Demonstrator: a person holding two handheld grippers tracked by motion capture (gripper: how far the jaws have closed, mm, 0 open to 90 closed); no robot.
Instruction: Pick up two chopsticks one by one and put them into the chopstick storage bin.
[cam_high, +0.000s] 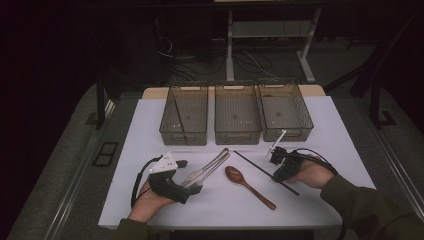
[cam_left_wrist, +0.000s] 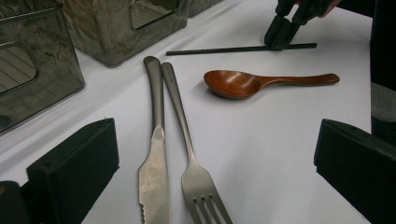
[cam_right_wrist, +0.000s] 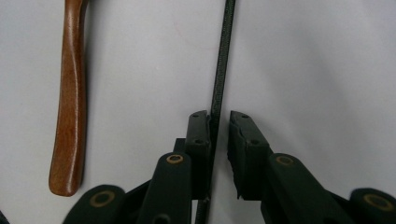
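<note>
Dim, grainy; dark surroundings, soft shadows.

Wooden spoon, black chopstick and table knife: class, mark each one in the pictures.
wooden spoon (cam_left_wrist: 233, 84), left gripper view, on its bowl.
black chopstick (cam_right_wrist: 223, 60), right gripper view, on the shaft ahead of the jaws.
table knife (cam_left_wrist: 154, 172), left gripper view, on its blade.
</note>
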